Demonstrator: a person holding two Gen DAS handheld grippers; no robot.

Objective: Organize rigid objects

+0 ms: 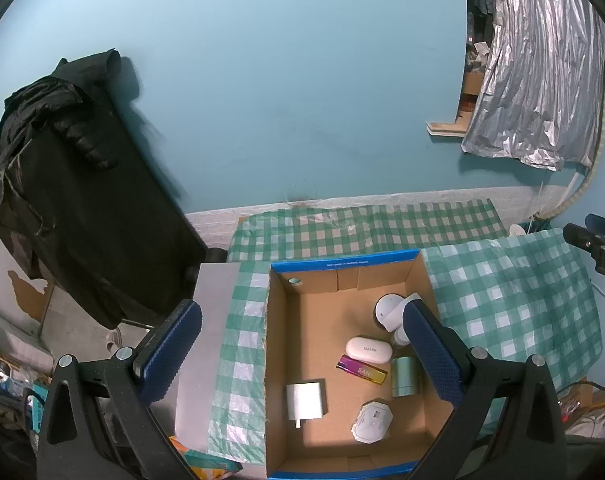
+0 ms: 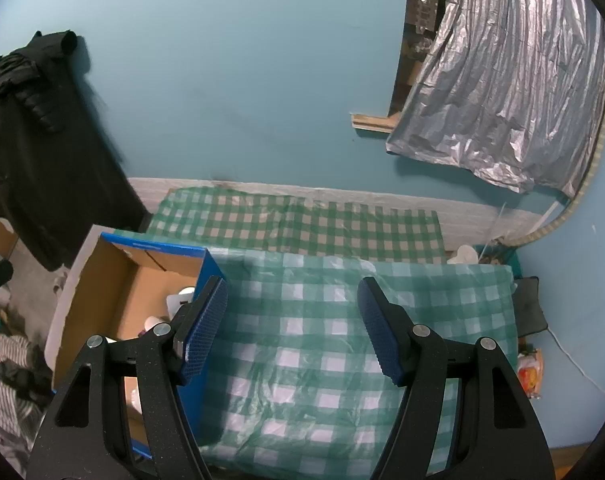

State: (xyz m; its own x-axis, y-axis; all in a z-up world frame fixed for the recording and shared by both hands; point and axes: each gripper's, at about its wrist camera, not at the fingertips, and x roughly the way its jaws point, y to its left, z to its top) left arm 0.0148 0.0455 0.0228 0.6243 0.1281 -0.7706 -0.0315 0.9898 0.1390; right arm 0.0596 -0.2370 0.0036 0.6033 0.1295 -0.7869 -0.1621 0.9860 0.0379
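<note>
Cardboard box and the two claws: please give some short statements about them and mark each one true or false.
1. The cardboard box holds several small items. True.
2. The left claw grips the white charger. False: it is open, holding nothing.
3. The right claw is open over the checked cloth. True.
4. The white oval case lies on the cloth. False: it lies in the box.
</note>
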